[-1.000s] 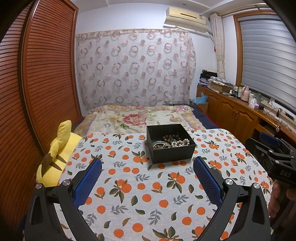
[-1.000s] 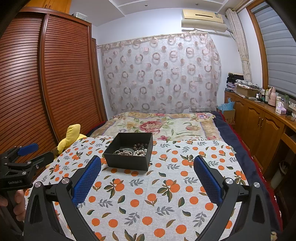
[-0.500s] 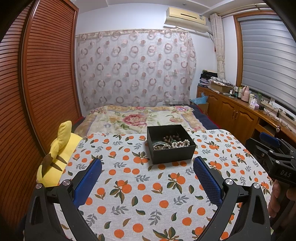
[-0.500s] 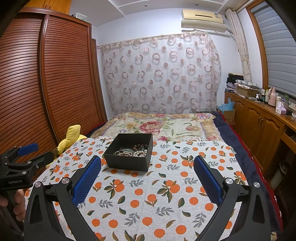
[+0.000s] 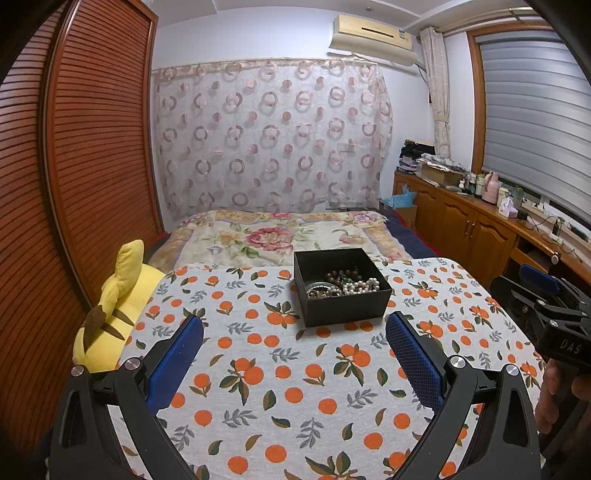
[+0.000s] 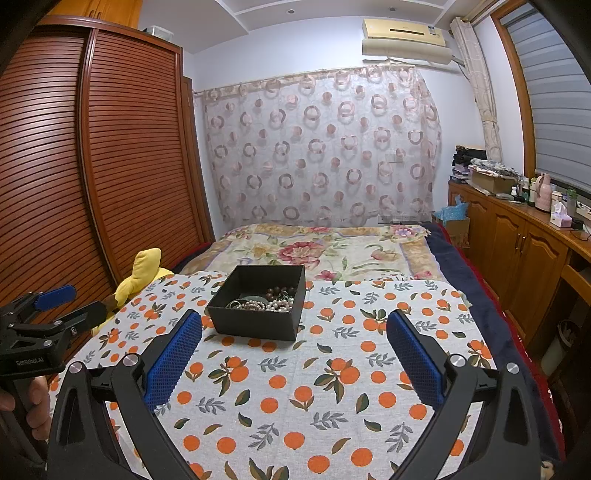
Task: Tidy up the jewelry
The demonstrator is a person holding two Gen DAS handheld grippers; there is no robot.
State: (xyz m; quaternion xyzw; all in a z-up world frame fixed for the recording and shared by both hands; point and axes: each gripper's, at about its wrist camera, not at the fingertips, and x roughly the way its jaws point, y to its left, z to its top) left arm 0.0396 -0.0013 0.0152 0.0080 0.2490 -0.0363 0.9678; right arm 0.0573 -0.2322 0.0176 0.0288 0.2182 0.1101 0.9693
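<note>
The desk [image 5: 295,387] wore an orange-print cloth and carried one black box [image 5: 341,286] at its far middle, with the jewelry [image 5: 343,286] heaped inside. You held two hand-held grippers: the left hand-held gripper [image 5: 294,360] and the right hand-held gripper [image 6: 294,360], both spread wide, pinching nothing. Only the right view showed the wardrobe top [image 6: 110,26].

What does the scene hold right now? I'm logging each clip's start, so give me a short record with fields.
surface: table with orange-print cloth
container: open black box on the cloth
contents: jewelry heaped in the box, pearls and dark beads
left claw: open, empty, short of the box
right claw: open, empty, short of the box
beside table: yellow plush, left edge
</note>
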